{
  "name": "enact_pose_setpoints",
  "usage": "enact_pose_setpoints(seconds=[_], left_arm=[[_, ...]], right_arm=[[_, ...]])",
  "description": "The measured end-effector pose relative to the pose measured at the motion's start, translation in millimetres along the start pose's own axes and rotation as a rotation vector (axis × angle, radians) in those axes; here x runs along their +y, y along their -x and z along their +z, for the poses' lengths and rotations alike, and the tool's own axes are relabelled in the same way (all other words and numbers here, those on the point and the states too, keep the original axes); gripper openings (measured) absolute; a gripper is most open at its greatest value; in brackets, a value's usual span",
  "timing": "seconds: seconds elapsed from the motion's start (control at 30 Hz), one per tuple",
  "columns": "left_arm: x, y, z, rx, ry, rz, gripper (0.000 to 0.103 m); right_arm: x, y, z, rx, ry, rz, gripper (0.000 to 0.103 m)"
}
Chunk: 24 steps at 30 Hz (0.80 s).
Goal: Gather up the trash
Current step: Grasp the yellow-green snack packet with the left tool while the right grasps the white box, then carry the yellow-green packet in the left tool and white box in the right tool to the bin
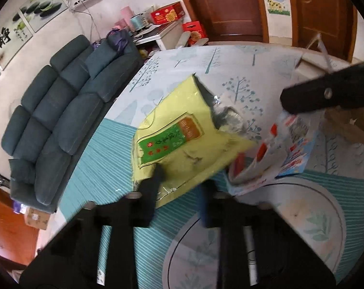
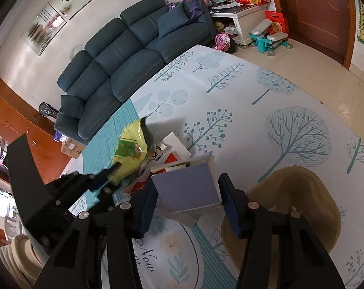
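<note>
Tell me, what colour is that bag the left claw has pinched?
Yellow bag with a green label, clearest in the left wrist view.

Left gripper (image 2: 111,169): black two-finger tool, angled steeply down, fingers pinched together on the yellow foil bag (image 1: 179,142).
Right gripper (image 2: 188,198): black, blue-padded fingers (image 2: 148,204), pointing steeply down, jaws half apart, pads flanking the lavender box (image 2: 185,190); contact unclear.
Person: cream sleeve (image 2: 16,257) behind the left gripper.
</note>
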State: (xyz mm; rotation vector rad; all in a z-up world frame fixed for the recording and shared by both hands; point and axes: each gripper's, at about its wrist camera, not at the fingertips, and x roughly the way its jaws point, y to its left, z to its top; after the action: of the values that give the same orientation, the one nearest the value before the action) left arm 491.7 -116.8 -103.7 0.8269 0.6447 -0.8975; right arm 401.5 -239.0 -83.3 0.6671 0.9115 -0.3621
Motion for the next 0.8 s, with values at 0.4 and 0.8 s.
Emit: enact_pose_setpoints(seconds=[0.4, 0.8], left_arm=[[33, 78, -6, 0.027, 0.254, -0.070, 0.000], [8, 191, -53, 0.102, 0.477, -0.171, 0.000]], right_arm=[[18, 52, -9, -0.072, 0.089, 0.026, 0.049], [25, 81, -85, 0.098, 0.181, 0.114, 0.049]])
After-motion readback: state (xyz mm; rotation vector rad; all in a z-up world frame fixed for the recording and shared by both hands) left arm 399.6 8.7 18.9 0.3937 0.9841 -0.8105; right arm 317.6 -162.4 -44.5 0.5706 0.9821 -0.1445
